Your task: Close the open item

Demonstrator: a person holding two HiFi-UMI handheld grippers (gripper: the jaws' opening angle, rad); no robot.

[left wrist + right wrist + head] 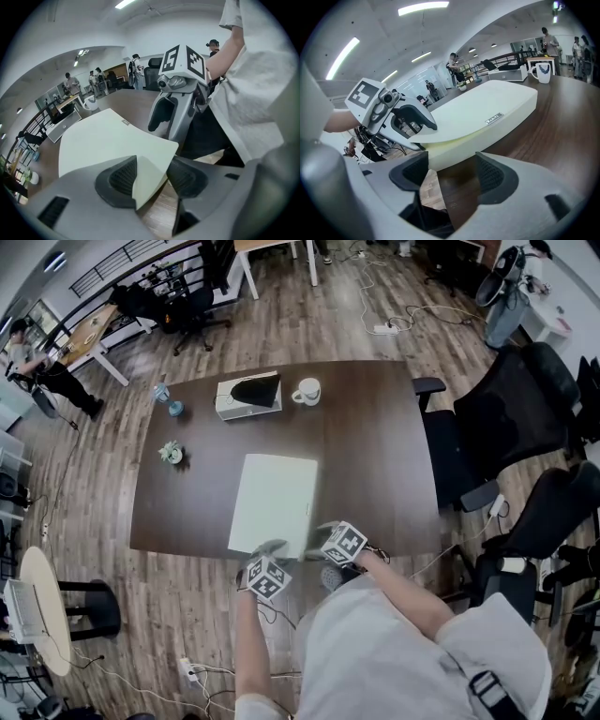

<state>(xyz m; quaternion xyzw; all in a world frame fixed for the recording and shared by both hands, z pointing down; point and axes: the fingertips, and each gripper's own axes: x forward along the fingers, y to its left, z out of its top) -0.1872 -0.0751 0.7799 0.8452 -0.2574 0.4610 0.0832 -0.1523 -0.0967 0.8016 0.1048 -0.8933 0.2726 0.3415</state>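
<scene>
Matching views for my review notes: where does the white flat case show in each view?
Head view: white flat case on the dark table, picture centre.
Left gripper view: case centre-left, one corner reaching the bottom middle.
Right gripper view: case at centre, stretching to the upper right.
Shared landmark: white mug beyond the case's far end.

- We saw bright, even light from ceiling strips [423,7], casting only soft shadows.
- We noted a faint sheen on the dark desk [562,122].
- Every view bent strongly at its edges; both gripper views had black corners.
</scene>
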